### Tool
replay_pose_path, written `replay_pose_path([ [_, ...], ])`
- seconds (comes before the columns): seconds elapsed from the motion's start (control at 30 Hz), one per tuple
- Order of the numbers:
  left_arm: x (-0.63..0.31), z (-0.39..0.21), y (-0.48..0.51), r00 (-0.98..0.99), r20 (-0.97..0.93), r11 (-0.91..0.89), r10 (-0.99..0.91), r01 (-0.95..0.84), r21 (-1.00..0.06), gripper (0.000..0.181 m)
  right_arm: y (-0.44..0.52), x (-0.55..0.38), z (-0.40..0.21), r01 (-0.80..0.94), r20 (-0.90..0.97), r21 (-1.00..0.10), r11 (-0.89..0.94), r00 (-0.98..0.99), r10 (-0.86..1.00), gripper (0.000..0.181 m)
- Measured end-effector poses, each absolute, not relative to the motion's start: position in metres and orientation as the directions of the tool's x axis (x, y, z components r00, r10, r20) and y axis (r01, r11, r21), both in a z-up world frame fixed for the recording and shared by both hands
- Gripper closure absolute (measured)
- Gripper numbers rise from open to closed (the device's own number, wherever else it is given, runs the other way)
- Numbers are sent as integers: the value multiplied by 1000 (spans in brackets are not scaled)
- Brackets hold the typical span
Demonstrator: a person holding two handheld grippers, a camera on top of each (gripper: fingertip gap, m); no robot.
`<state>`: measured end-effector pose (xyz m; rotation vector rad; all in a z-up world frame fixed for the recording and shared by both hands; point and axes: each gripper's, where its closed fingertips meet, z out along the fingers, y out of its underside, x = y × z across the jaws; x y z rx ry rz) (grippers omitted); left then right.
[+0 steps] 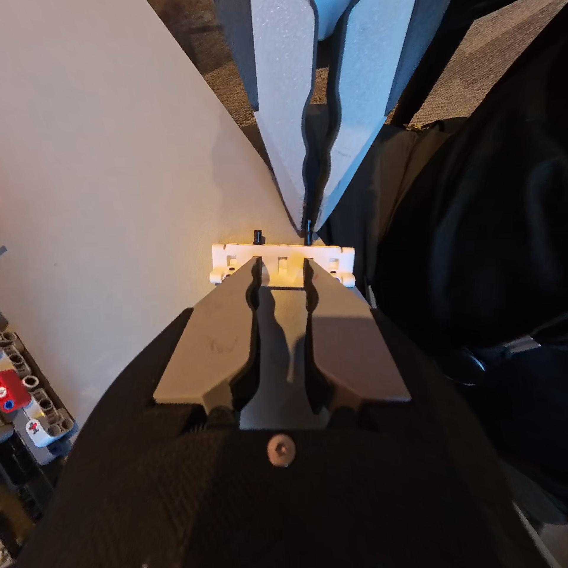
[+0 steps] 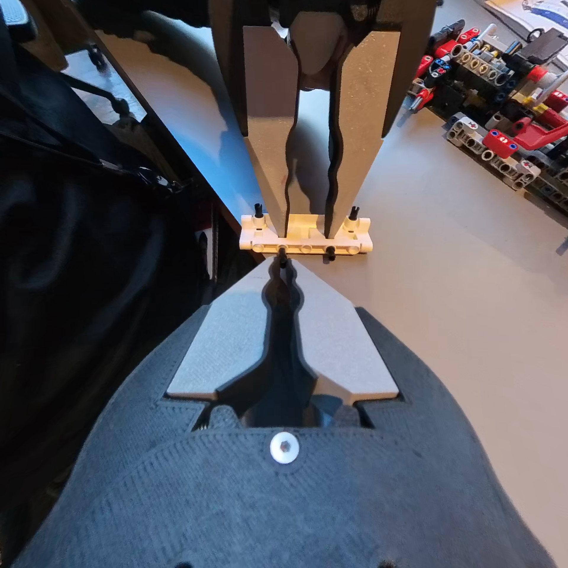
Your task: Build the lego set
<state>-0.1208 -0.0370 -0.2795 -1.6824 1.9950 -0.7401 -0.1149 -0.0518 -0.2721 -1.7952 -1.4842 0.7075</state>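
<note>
A white Lego panel (image 1: 344, 256) is held at the table's edge. My left gripper (image 1: 282, 264) is shut on its middle section, one fingertip on each side. It also shows in the right wrist view (image 2: 307, 235), gripping the panel (image 2: 364, 236) from the far side. My right gripper (image 2: 284, 266) is shut on a black pin (image 2: 282, 256) whose far end sits in a hole in the panel's edge. From the left wrist view, this gripper (image 1: 308, 229) comes in from above with the pin (image 1: 308, 236). A second black pin (image 2: 330, 252) sticks out of the same edge. Two more pins (image 2: 354, 212) stand at the panel's far corners.
A partly built red, grey and black Lego model (image 2: 491, 92) lies on the white table (image 2: 430, 307) to the right, and its end shows in the left wrist view (image 1: 27, 396). A booklet (image 2: 528, 12) lies behind it. Dark fabric (image 2: 76, 246) hangs past the table's edge. My two grippers' fingertips are within a few centimetres of each other.
</note>
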Motion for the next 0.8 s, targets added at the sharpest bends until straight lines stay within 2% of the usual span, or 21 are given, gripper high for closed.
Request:
replay_pose_path([
  [0.53,-116,-280,-36,-139,10,99,-990,-746,-659,157,-51,-113,-271,684,242,-729,21,229,943,180],
  [0.8,-116,-280,-36,-120,11,82,-993,-736,-672,157,-51,-113,-270,598,59,-791,-128,283,957,179],
])
